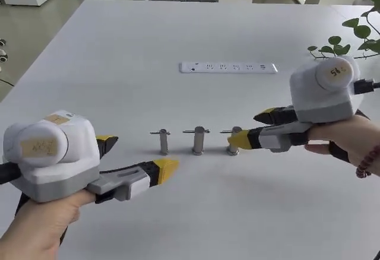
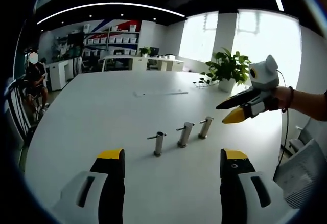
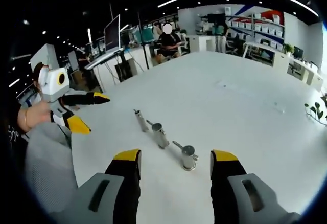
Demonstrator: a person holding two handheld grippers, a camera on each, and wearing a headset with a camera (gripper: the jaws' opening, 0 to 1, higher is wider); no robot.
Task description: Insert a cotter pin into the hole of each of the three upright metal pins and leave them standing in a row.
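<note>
- The three metal pins (image 1: 199, 141) stand upright in a row at the centre of the head view, on the bench (image 1: 119, 64). Each seems to carry a cotter pin (image 1: 191, 131) through its top. The one at the right end is partly masked, so we cannot be sure of it.
- The right hand-held gripper (image 1: 246, 129), jaws apart and holding nothing, has its lower yellow tip just beside the right-end pin (image 3: 189, 158). We judge this the main hazard: a small sideways swing or a careless closing could tip that pin over, and it might knock its neighbour down too.
- We reckon the cotter pins sit loosely, so a nudge could slide one out of its hole.
- The left hand-held gripper (image 1: 139, 156), at the lower left, is also spread wide and empty. It is apart from the row, so we see less risk there.
- A power strip (image 1: 228, 67) lies beyond the row, and a plant (image 1: 356, 34) shows at the upper right. Neither stands in the way.
</note>
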